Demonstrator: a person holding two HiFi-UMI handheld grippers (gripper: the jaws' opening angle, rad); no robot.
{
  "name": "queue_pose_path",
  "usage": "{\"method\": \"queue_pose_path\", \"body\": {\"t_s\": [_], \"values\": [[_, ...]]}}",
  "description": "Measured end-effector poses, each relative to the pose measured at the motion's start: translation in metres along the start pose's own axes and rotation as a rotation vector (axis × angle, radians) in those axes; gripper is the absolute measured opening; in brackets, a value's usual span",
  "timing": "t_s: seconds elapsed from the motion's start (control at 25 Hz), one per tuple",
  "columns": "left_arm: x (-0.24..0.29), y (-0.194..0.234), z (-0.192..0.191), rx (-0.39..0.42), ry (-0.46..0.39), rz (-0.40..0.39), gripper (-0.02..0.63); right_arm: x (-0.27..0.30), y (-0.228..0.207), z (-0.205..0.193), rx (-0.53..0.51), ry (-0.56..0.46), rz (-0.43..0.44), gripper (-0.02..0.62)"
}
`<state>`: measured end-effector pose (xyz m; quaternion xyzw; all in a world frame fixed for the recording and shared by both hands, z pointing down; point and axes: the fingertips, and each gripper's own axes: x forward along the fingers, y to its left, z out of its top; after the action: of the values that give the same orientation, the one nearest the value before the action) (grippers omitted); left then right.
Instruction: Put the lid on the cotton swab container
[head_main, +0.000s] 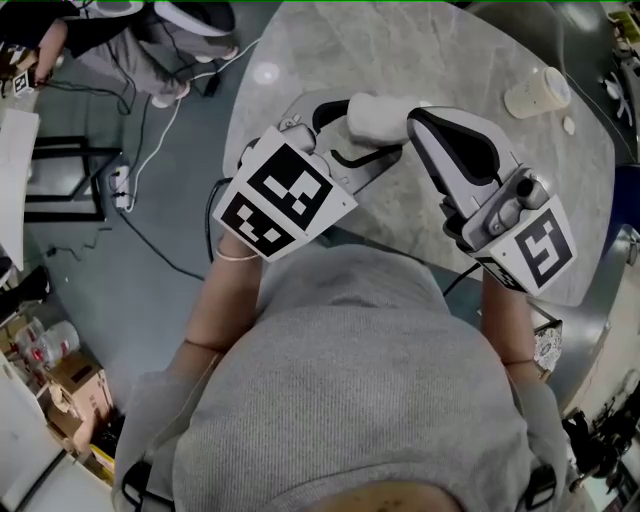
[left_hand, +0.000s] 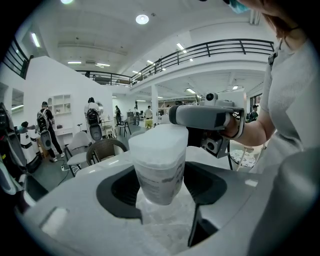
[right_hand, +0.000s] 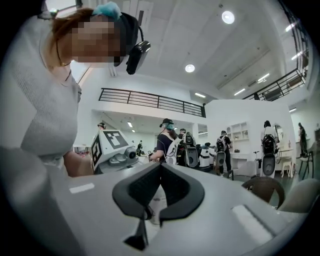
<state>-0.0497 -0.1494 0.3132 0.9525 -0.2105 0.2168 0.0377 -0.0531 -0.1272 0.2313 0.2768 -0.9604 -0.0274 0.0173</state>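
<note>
Marble desk (head_main: 430, 50) lies below as the left tongs (left_hand: 161, 195) clamp the cotton swab container (left_hand: 159, 172) by its body, steadying it while the right tongs (right_hand: 150, 212), clenched on nothing, lie against its frosted lid (left_hand: 157, 145), probably to press it home.

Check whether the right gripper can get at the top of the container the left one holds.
Probably yes: the container sticks out past the left gripper, and the right gripper sits right beside its top, nothing between.
</note>
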Motion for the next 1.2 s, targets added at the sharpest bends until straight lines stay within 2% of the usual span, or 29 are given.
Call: {"method": "queue_pose_path", "body": {"t_s": [0.24, 0.48, 0.68, 0.88, 1.0, 1.2], "values": [[0.002, 0.000, 0.000, -0.023, -0.014, 0.000, 0.270, 0.006, 0.010, 0.003, -0.096, 0.049, -0.026, 0.002], [0.007, 0.001, 0.000, -0.023, -0.013, 0.008, 0.268, 0.007, 0.010, -0.002, -0.102, 0.126, -0.049, 0.002], [0.013, -0.005, -0.004, 0.016, 0.001, 0.001, 0.268, 0.005, 0.008, -0.012, -0.058, 0.180, -0.057, 0.002], [0.020, -0.009, -0.005, -0.020, -0.024, -0.012, 0.267, 0.000, 0.006, -0.015, -0.051, 0.174, -0.101, 0.002], [0.023, -0.011, -0.005, 0.004, -0.025, -0.017, 0.267, -0.001, 0.006, -0.016, -0.042, 0.180, -0.116, 0.002], [0.026, -0.016, 0.003, 0.045, -0.068, -0.023, 0.270, -0.017, 0.001, -0.013, 0.013, 0.080, -0.138, 0.003]]}}
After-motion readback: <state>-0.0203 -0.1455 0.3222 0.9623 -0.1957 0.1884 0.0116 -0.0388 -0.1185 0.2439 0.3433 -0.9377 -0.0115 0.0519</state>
